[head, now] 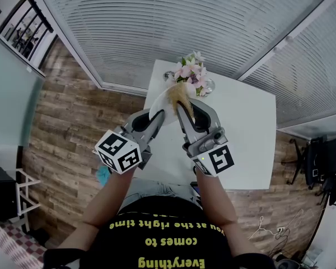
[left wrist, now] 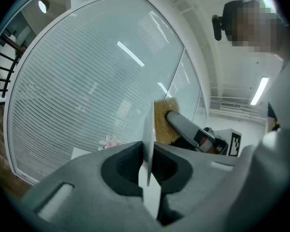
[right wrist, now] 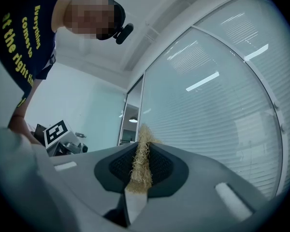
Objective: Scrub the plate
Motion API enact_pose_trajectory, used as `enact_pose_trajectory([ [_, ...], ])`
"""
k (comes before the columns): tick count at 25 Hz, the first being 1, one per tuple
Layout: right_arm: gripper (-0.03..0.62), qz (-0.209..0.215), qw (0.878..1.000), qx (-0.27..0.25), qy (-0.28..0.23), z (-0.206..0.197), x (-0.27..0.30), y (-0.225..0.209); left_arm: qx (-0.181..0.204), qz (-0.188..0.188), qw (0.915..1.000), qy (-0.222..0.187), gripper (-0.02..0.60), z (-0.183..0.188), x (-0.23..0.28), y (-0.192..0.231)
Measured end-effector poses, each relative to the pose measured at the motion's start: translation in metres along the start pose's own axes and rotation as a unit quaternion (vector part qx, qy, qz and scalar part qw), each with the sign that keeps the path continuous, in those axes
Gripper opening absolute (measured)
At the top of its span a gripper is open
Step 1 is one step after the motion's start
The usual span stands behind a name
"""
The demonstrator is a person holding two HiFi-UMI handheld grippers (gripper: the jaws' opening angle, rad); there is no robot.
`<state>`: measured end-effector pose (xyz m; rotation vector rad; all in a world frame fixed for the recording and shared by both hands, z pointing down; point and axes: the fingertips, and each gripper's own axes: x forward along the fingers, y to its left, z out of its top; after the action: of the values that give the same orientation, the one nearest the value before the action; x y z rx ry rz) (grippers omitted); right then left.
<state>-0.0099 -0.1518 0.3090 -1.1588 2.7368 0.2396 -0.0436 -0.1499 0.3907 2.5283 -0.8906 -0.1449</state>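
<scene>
Looking steeply down in the head view: two hand-held grippers raised together above a white table (head: pixel 246 128), clear of its surface. Left gripper (head: pixel 155 116) with fingers clamped on the near rim of a white plate (head: pixel 157 101), held on edge in the air. Right gripper (head: pixel 182 106) with fingers closed on a tan, fibrous scrub pad (head: pixel 176 94), set against the plate's right face. Behind both, a bunch of pink flowers (head: pixel 190 72) near the table's far edge. Around the table, a wood-plank floor (head: pixel 73 128) and a glass wall (head: pixel 157 27) covered by blinds.

Switching to the left gripper view: plate (left wrist: pixel 149 124) seen edge-on as a thin white blade, pinched tight between the two grey fingers of the left gripper (left wrist: pixel 148 162). Just right of it, the scrub pad (left wrist: pixel 162 122) touching the plate's face, carried on the dark tip of the right gripper.

Switching to the right gripper view: scrub pad (right wrist: pixel 140 161) squeezed between the fingers of the right gripper (right wrist: pixel 138 175), frayed strands poking out beyond the tips. Plate not made out here.

Judging the step as mid-scrub. To do it well: hold the plate firm and steady in the left grip, press the pad flat, and sweep it across the whole face in overlapping strokes. Avoid pushing so hard that the plate twists out of the fingers.
</scene>
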Motion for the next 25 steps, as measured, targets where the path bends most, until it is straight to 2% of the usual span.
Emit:
enact_pose_trajectory([
  [8,0.043,0.033,0.999,-0.007,-0.007,0.002,0.006,0.017,-0.003,0.0,1.0,-0.002,0.02,0.001,0.003,0.001],
  [12,0.043,0.051,0.999,0.011,-0.01,0.004,0.006,0.03,-0.003,0.0,1.0,-0.003,0.02,0.001,0.003,-0.002],
  [19,0.043,0.082,0.997,0.014,-0.005,0.003,0.005,0.046,-0.003,-0.001,1.0,-0.002,0.02,0.002,0.004,-0.004],
  [25,0.043,0.089,0.996,0.006,0.003,0.001,0.005,0.049,-0.002,-0.001,1.0,-0.001,0.02,0.001,0.004,-0.006],
])
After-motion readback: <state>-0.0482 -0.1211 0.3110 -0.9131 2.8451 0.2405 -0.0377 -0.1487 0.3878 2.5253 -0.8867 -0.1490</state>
